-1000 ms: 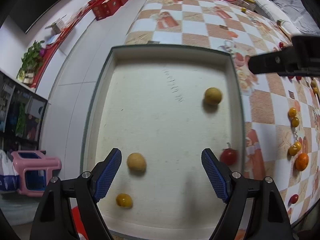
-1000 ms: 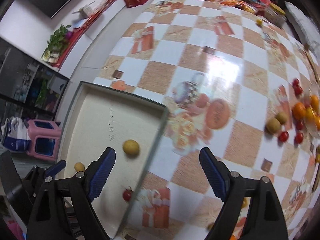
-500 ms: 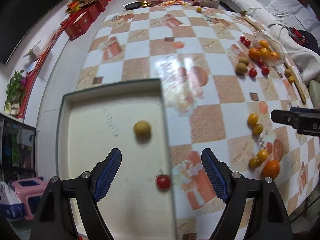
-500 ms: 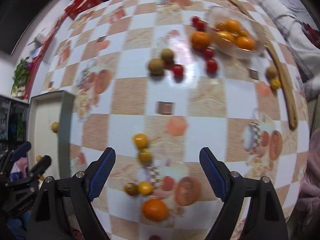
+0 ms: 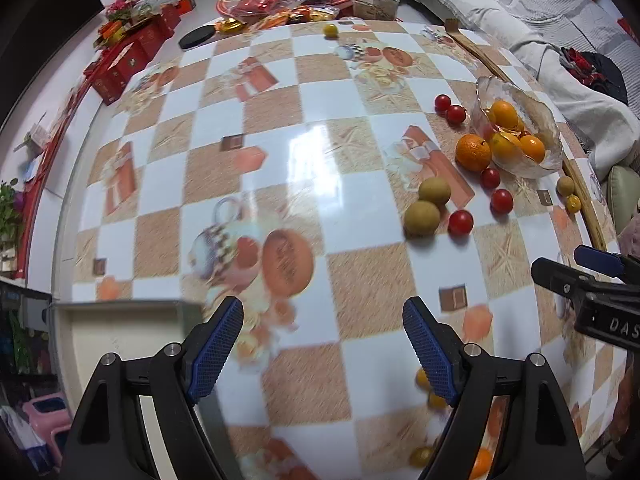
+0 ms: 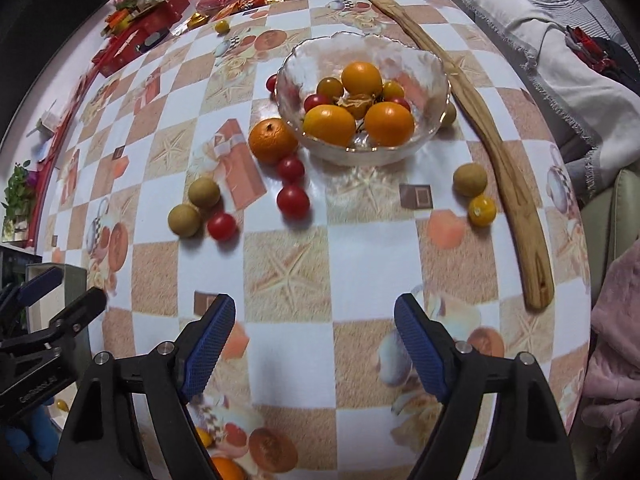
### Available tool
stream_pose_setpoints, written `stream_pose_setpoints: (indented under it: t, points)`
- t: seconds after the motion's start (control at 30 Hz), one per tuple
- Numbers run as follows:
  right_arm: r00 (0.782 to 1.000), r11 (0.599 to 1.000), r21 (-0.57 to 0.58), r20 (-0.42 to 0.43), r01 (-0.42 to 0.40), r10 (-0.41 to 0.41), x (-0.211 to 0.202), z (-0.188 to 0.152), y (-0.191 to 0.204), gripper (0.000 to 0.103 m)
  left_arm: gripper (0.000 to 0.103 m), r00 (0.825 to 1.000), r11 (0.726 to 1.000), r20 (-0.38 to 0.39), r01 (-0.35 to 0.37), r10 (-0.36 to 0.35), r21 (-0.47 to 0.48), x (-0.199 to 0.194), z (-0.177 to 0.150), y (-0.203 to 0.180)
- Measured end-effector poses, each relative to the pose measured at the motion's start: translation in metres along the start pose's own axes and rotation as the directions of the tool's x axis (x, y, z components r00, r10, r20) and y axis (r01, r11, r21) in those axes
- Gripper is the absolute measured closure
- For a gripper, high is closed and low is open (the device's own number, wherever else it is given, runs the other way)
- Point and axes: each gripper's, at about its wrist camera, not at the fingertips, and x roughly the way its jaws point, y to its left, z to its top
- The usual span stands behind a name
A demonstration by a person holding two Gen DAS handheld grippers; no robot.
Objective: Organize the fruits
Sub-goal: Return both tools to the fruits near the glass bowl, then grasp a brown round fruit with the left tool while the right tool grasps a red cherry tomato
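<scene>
A glass bowl holds oranges and small tomatoes; it also shows in the left wrist view. Beside it lie a loose orange, red cherry tomatoes, brown round fruits and a yellow tomato. My right gripper is open and empty, above the checked tablecloth short of the fruit. My left gripper is open and empty, above the cloth right of the cream tray. Small yellow fruits lie by its right finger.
A long wooden stick lies along the table's right edge. Snack bags and red boxes crowd the far end. A sofa with a grey blanket stands on the right. The other gripper shows at the left.
Both grippers have swung right, away from the tray. The tray slid to the lower left of the left wrist view; the bowl and loose fruit came to the middle of the right wrist view.
</scene>
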Motion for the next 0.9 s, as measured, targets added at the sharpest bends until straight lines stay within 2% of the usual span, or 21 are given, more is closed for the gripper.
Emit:
stream_pose_setpoints:
  t: [0.2,0.27,0.4,0.53,0.57,0.63,0.73,0.8,0.9]
  points:
    - [1.0,1.0,-0.017,-0.001,-0.012,0.012,0.016,0.014,-0.003,0.023,0.02,1.0,0.999,0.025,0.017,-0.018,0.043,0.02,0.022,-0.025]
    - [1.0,1.0,-0.026,-0.002,-0.018,0.018,0.022,0.017,-0.003,0.029,0.02,0.999,0.998,0.028,0.023,-0.025,0.057,0.026,0.028,-0.032]
    - [0.999,0.999,-0.022,0.006,-0.031,0.032,0.029,0.025,-0.005,0.033,0.02,0.999,0.995,0.033,0.021,-0.024,0.093,0.038,0.036,-0.042]
    - [0.998,0.998,-0.003,0.013,-0.06,0.06,0.034,0.031,-0.008,0.04,0.02,0.999,0.994,0.034,0.028,-0.032,0.105,0.046,0.041,-0.045]
    - [0.998,0.998,0.0,0.016,-0.067,0.067,0.035,0.032,-0.008,0.045,0.023,0.999,0.993,0.035,0.027,-0.031,0.111,0.047,0.041,-0.046]
    - [0.997,0.997,0.003,0.022,-0.074,0.074,0.036,0.034,-0.007,0.047,0.033,0.999,0.992,0.029,0.029,-0.033,0.122,0.052,0.042,-0.048]
    - [0.996,0.996,0.002,0.033,-0.087,0.087,0.038,0.036,-0.003,0.047,0.035,0.999,0.991,0.018,0.024,-0.026,0.128,0.058,0.043,-0.049]
    - [0.995,0.996,-0.002,0.037,-0.092,0.092,0.038,0.038,0.0,0.049,0.045,1.0,0.992,0.015,0.024,-0.026,0.125,0.061,0.043,-0.049]
    - [0.996,0.997,-0.006,0.045,-0.081,0.081,0.039,0.039,0.002,0.067,0.051,0.999,0.993,0.02,0.04,-0.043,0.111,0.062,0.045,-0.047]
